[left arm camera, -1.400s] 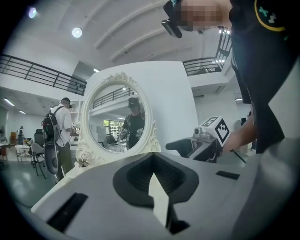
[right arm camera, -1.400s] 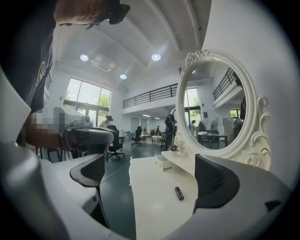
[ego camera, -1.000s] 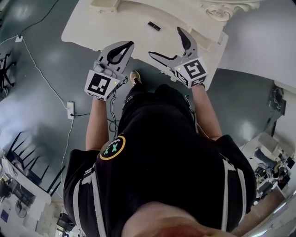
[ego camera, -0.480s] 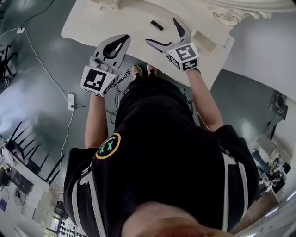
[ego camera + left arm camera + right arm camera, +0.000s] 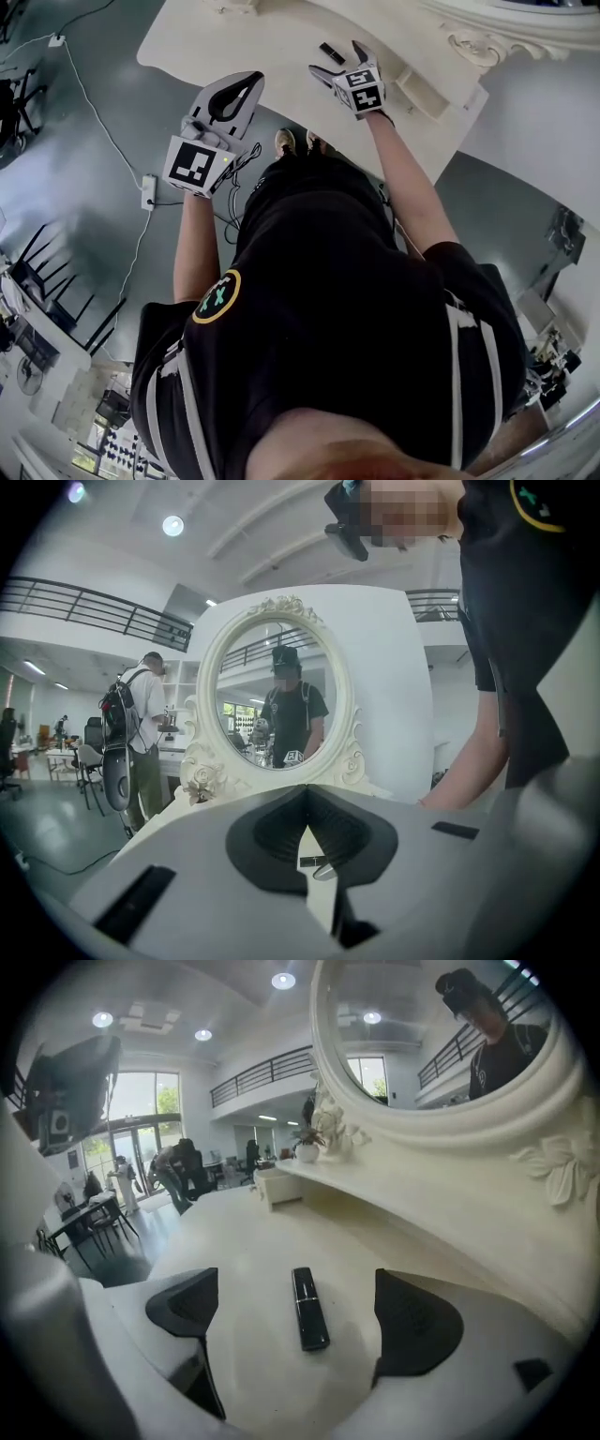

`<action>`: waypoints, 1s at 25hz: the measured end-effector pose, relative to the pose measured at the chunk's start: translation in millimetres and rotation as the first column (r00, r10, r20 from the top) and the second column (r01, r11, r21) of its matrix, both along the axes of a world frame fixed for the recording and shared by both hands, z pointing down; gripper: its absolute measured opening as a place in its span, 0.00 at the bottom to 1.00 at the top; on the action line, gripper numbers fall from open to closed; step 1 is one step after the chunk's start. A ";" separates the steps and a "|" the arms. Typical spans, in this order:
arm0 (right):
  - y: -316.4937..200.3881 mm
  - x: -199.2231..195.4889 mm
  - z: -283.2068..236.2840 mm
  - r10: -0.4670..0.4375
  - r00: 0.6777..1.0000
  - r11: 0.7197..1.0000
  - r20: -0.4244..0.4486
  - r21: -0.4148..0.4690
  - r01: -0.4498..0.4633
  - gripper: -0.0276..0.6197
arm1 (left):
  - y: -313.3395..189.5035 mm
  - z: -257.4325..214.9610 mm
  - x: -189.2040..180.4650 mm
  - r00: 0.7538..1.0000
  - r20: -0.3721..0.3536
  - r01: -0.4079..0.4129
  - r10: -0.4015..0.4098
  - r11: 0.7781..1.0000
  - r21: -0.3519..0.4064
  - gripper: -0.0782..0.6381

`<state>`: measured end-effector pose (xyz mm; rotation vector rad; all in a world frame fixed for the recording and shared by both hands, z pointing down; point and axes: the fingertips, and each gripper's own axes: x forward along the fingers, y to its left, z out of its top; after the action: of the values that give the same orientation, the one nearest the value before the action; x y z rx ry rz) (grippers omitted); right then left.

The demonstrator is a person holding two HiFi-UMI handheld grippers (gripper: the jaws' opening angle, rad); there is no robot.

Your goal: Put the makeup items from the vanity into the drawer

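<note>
Right tongs just slid forward over the cream-white vanity top. Its wide jaws now straddle the slim glossy black makeup tube and are closing, no contact yet. Left tongs pinched together, empty, hanging back. Pickup looks imminent.

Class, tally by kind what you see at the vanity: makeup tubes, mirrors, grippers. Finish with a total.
Tube: 1
Mirror: 1
Grippers: 2 (left gripper shut and empty; right gripper closing, with the tube between its jaws but not yet touched)
Total: 4
</note>
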<state>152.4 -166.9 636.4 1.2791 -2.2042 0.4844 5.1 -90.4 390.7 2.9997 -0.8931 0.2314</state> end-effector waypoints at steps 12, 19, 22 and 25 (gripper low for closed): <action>-2.4 12.4 37.4 0.011 0.996 0.994 -0.085 -0.103 -0.020 0.74 | -2.6 -0.1 -2.4 1.000 0.004 0.016 -0.016 1.000 0.000 0.13; 8.1 -9.3 28.4 -0.153 0.978 0.988 -0.143 -0.046 0.148 0.23 | -2.6 -1.8 2.7 1.000 0.009 0.024 -0.024 1.000 0.004 0.13; 8.0 -8.4 27.9 -0.167 0.971 0.986 -0.168 -0.034 0.164 0.23 | -2.4 -2.3 5.3 1.000 0.011 0.027 -0.027 1.000 0.007 0.14; 7.7 -10.6 24.4 -0.174 0.971 0.985 -0.161 -0.029 0.172 0.23 | -0.9 -2.3 4.4 0.999 0.010 0.030 -0.030 1.000 0.010 0.14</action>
<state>141.9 -159.3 660.9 1.0670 -2.1455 0.3150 9.5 -91.2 388.4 2.9944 -0.9423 0.2435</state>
